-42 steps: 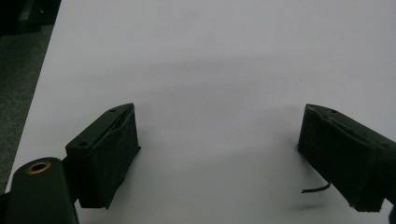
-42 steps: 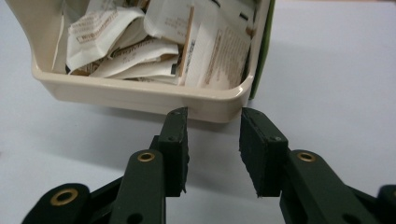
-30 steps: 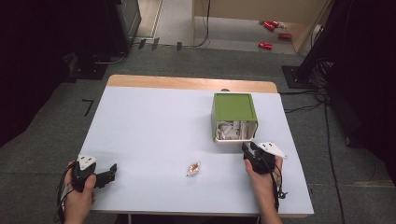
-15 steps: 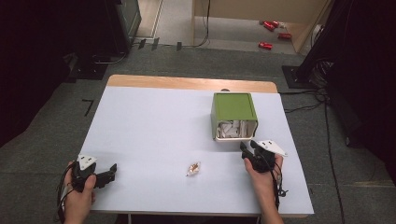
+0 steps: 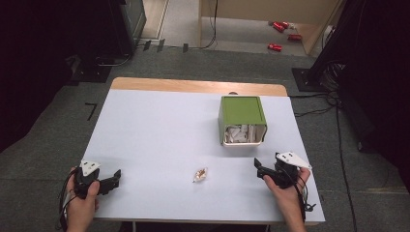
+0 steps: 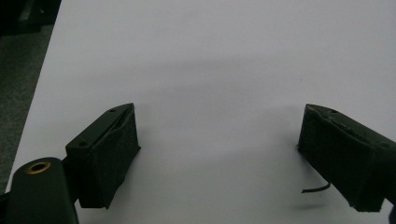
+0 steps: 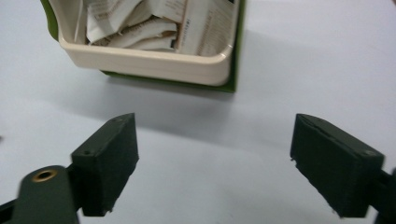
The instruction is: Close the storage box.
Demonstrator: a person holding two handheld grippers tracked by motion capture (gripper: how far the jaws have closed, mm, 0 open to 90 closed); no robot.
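Since a second ago the right gripper (image 5: 263,170) has drawn back from the green box (image 5: 241,116) toward the table's near edge, and its jaws have just been opening; they now stand spread with nothing between them. That box lies on its side, its cream liner (image 7: 149,63) open toward the gripper and stuffed with white paper packets (image 7: 154,21). One small wrapped packet (image 5: 199,174) lies alone on the white table (image 5: 159,130), between both hands, with wide bare surface around it. Left gripper (image 5: 112,179) rests near the front-left corner, jaws spread, empty.
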